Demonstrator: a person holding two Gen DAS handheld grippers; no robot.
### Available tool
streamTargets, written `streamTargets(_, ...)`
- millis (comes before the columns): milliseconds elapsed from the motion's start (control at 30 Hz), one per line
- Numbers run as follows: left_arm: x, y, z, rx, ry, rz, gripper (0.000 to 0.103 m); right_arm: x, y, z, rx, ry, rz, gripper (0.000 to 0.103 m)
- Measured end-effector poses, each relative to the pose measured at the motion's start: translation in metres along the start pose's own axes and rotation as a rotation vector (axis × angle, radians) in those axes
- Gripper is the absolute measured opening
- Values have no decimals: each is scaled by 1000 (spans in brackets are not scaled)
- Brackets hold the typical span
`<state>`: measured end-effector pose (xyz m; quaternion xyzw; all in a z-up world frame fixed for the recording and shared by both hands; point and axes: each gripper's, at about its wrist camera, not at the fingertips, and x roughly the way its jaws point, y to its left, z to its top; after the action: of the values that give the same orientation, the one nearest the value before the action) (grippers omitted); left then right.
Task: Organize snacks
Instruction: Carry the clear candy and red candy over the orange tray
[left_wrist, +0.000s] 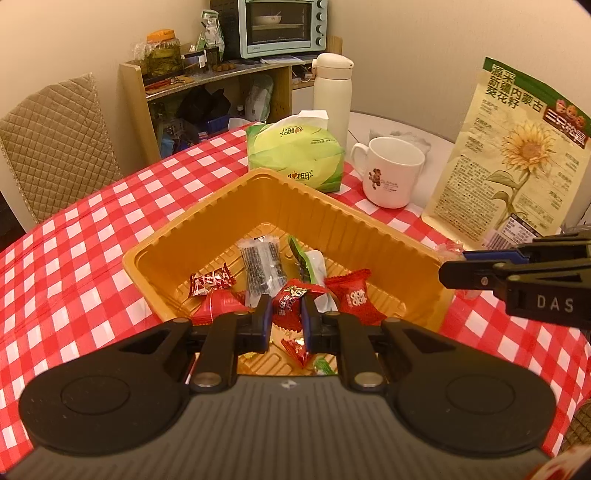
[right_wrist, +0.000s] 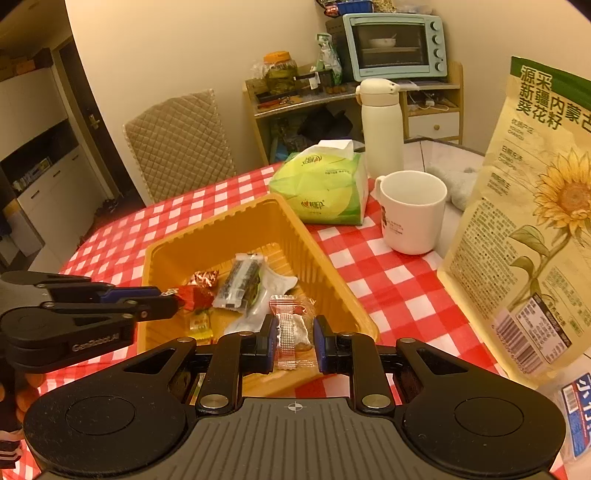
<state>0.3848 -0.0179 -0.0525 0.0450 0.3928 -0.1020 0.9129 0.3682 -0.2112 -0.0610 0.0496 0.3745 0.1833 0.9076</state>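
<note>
While both tools hang over the tray (left_wrist: 369, 236), the left tool (left_wrist: 287, 314) pinches a red candy (left_wrist: 286, 306) and the right tool (right_wrist: 294, 334) pinches a clear wafer pack (right_wrist: 290, 332); other snacks (left_wrist: 262, 267) lie inside.

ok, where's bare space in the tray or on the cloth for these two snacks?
Free: the far end of the orange tray, and the checked cloth between tray and quilted chair. Crowded: the near tray floor, and the strip beside the mug, tissue pack and seed bag.
</note>
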Motion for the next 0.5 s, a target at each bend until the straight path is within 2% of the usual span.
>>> streamTargets(500,35,13,9,2,33,-1,15,20,-2,7,37,-6,-16,21)
